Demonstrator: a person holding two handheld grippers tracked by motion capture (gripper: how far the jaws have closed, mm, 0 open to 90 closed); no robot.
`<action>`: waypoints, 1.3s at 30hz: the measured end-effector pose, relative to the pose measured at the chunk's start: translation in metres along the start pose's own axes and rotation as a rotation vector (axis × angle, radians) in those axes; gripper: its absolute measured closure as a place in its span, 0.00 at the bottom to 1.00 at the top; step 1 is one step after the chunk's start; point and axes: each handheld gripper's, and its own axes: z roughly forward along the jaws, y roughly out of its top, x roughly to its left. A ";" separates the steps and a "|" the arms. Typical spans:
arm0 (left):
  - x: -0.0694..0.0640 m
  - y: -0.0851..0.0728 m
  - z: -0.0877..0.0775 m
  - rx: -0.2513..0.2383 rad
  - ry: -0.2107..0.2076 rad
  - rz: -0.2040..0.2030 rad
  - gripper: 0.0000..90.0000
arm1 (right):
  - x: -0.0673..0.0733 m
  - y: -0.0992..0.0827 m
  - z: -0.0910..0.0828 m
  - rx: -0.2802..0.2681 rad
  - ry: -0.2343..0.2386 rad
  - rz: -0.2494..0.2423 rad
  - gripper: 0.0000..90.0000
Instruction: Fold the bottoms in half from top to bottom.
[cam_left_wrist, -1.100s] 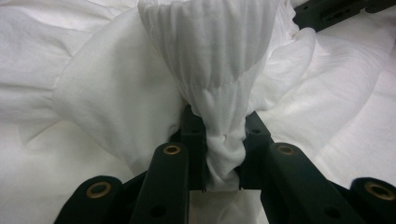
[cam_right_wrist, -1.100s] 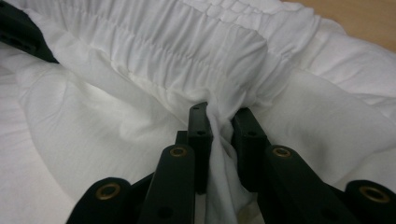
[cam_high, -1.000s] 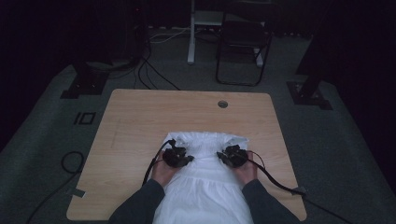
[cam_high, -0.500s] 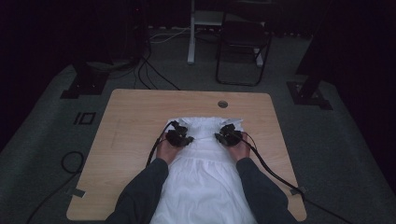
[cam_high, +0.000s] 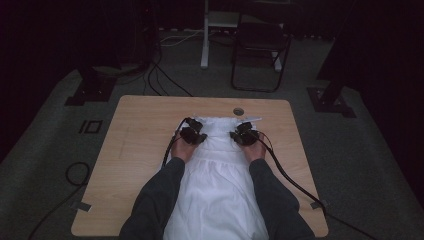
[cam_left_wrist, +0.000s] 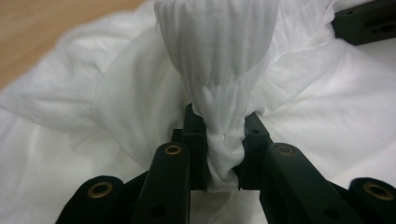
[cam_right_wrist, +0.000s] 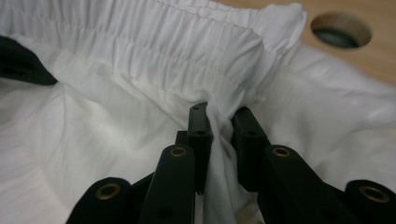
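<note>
both tongs pinch the white garment (cam_high: 216, 175) near its gathered waistband, the left gripper (cam_left_wrist: 223, 154) on a bunched fold and the right gripper (cam_right_wrist: 219, 140) just below the elastic (cable hole (cam_right_wrist: 342, 29) beyond it), so uneven pulling could probably slip a thin fold free.

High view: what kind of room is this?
Probably a lab or studio set up for recording, not a home: one wooden table on grey carpet, dark curtains around it, stand bases and cables on the floor, a folding chair behind.
</note>
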 end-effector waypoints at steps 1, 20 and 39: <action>-0.001 0.001 -0.016 -0.049 -0.024 0.002 0.87 | 0.001 0.001 -0.007 -0.020 0.008 -0.014 0.88; -0.071 -0.067 -0.128 -0.156 -0.202 0.178 0.86 | 0.053 -0.051 -0.153 -0.144 0.211 -0.145 0.88; -0.040 -0.083 -0.047 0.063 -0.093 0.224 0.85 | 0.080 -0.103 -0.083 0.090 0.147 -0.211 0.89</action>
